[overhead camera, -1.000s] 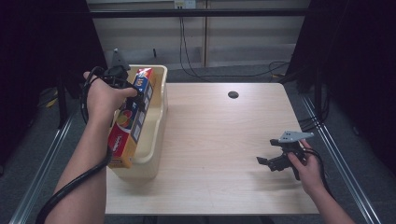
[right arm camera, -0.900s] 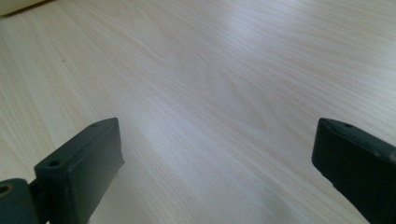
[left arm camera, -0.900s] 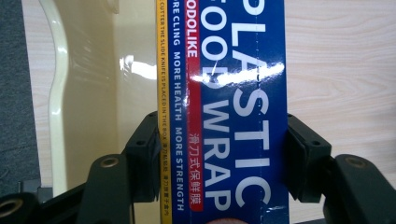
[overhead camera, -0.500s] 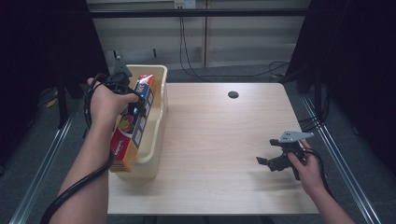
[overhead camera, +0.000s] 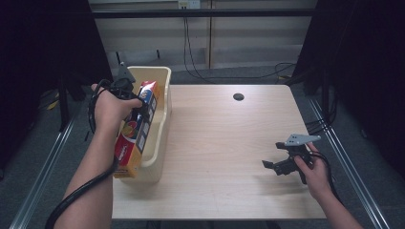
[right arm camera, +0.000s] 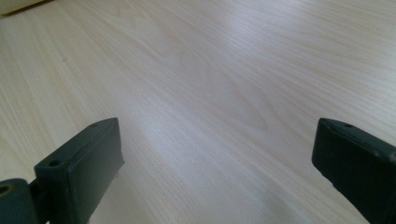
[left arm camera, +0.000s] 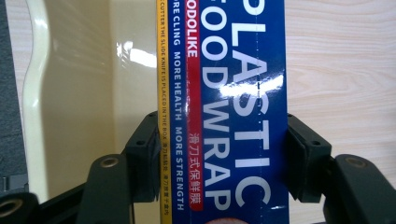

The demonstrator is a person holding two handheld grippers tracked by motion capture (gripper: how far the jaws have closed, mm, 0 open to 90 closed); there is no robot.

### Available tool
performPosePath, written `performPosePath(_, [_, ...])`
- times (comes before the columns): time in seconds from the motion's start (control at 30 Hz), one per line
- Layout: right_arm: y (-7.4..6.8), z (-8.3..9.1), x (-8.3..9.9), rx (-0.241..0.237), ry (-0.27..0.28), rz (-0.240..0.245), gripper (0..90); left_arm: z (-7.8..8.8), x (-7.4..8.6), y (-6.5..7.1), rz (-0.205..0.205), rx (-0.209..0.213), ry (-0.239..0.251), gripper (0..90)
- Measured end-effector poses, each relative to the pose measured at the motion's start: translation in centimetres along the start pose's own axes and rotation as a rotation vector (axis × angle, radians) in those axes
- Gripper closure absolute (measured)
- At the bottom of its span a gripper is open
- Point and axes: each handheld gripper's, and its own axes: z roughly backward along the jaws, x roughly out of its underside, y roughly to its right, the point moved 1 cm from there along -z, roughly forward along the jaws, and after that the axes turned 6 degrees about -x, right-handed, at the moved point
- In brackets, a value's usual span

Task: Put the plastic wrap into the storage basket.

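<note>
We see a long plastic-wrap box point(overhead camera: 136, 131), blue, red and yellow, lying tilted over the near rim of the cream bin point(overhead camera: 160, 143) at the table's point(overhead camera: 224, 138) left edge. The left gripper point(overhead camera: 138, 106) is clamped on it. Our left gripper view adds the "PLASTIC FOOD WRAP" lettering point(left arm camera: 236, 107), pads pressing both sides. The right gripper point(overhead camera: 273, 167) rests with jaws apart over bare wood.
</note>
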Motion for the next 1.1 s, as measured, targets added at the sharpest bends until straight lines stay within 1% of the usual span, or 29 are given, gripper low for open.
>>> performPosePath(0.13, [0.0,0.0,0.0,0.003,-0.002,0.001,1.6,-0.5,0.0,-0.1,0.007,0.001,0.000,40.5])
performPosePath(0.23, [0.0,0.0,0.0,0.002,-0.002,0.001,1.6,-0.7,-0.1,-0.1,0.001,-0.006,-0.009,40.5])
performPosePath(0.3, [0.0,0.0,0.0,0.006,-0.004,0.000,1.6,-1.1,-0.1,-0.1,0.009,-0.005,-0.008,40.5])
performPosePath(0.4, [0.0,-0.1,0.0,0.000,-0.001,0.002,1.6,-1.3,-0.1,0.0,0.007,-0.006,-0.012,40.5])
performPosePath(0.53, [0.0,-0.1,0.1,0.008,-0.002,0.002,1.6,-1.9,-0.3,0.2,-0.003,-0.016,-0.022,40.4])
performPosePath(0.63, [0.0,-0.1,0.1,0.006,-0.002,0.005,1.5,-2.3,-0.4,0.3,0.001,-0.014,-0.029,40.4])
performPosePath(0.73, [0.0,0.0,0.1,0.004,-0.002,0.002,1.5,-2.7,-0.5,0.4,-0.008,-0.011,-0.040,40.4])
performPosePath(0.9, [0.0,-0.1,0.1,0.006,-0.005,0.004,1.6,-3.1,-0.5,0.5,-0.001,-0.004,-0.054,40.3])
performPosePath(1.0, [0.0,-0.1,0.1,0.005,-0.003,0.006,1.5,-3.3,-0.5,0.5,-0.001,-0.011,-0.050,40.3])
performPosePath(1.07, [0.0,-0.1,0.1,0.003,-0.006,0.004,1.6,-3.5,-0.5,0.5,-0.001,-0.010,-0.057,40.2])
performPosePath(1.1, [0.0,-0.1,0.1,0.001,-0.007,0.003,1.6,-3.6,-0.5,0.5,-0.006,-0.014,-0.057,40.2])
